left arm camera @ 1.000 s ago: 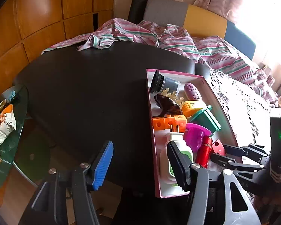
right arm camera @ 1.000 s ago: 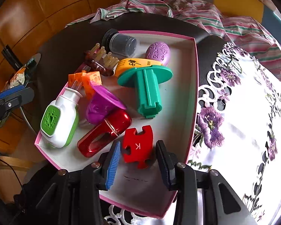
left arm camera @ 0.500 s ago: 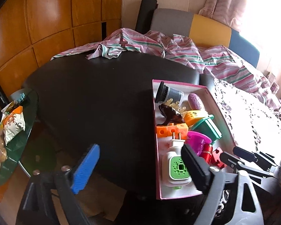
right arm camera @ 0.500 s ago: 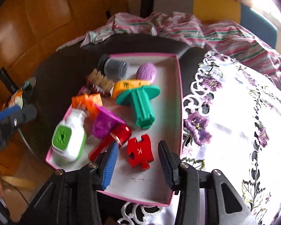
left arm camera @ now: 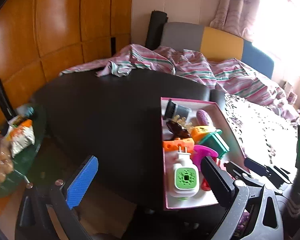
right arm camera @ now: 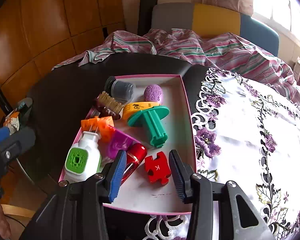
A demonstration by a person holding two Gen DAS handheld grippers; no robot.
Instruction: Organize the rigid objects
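Observation:
A pink-rimmed white tray (right arm camera: 150, 76) (left arm camera: 188, 100) on the black table holds several rigid items. Among them are a white-and-green plug-in device (right arm camera: 83, 160) (left arm camera: 185, 178), a red puzzle piece (right arm camera: 157, 168), a shiny red object (right arm camera: 135, 157), a green stamp-like piece (right arm camera: 152, 122) and orange cubes (right arm camera: 99, 125). My right gripper (right arm camera: 147, 172) hovers open over the tray's near end. The puzzle piece lies between its fingers, untouched. My left gripper (left arm camera: 150, 180) hangs over the tray's left rim and the table (left arm camera: 110, 110). Its jaws are opening and grip nothing.
A striped cloth (right arm camera: 190, 46) is heaped at the table's far side. A white embroidered cloth (right arm camera: 250, 130) covers the right part. A glass side table with snack bags (left arm camera: 16, 138) stands at the left, before a wooden wall. A chair (left arm camera: 210, 38) stands behind.
The left jaws have spread far wider and that gripper has drawn back and up. The right gripper has lifted a little above the puzzle piece, its jaws slightly wider.

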